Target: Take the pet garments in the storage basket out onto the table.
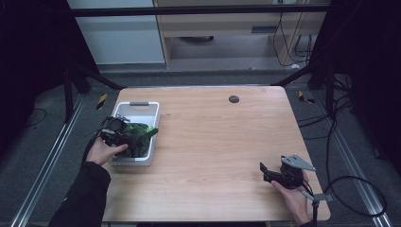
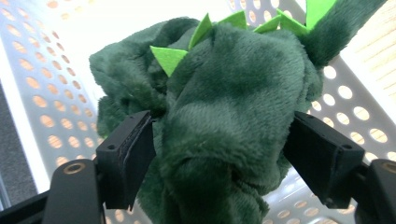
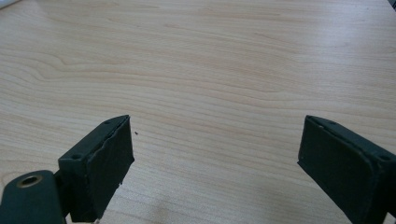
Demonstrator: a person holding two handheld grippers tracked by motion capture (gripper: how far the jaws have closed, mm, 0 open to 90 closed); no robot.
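Between the left tool's wide jaws, pads pressing its sides, sits the green plush dinosaur.

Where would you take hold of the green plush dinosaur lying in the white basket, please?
Probably the bulky middle of the plush dinosaur, from above through the white basket's open top. The soft body fits between the left gripper's jaws, whereas the spikes are thin felt.

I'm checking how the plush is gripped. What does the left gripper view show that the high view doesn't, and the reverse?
The left gripper view shows the black pads pressed against the dark green plush dinosaur on either side. The high view shows the wooden table and the right gripper resting open. Both show the plush in the white perforated plastic basket with its light green felt spikes.
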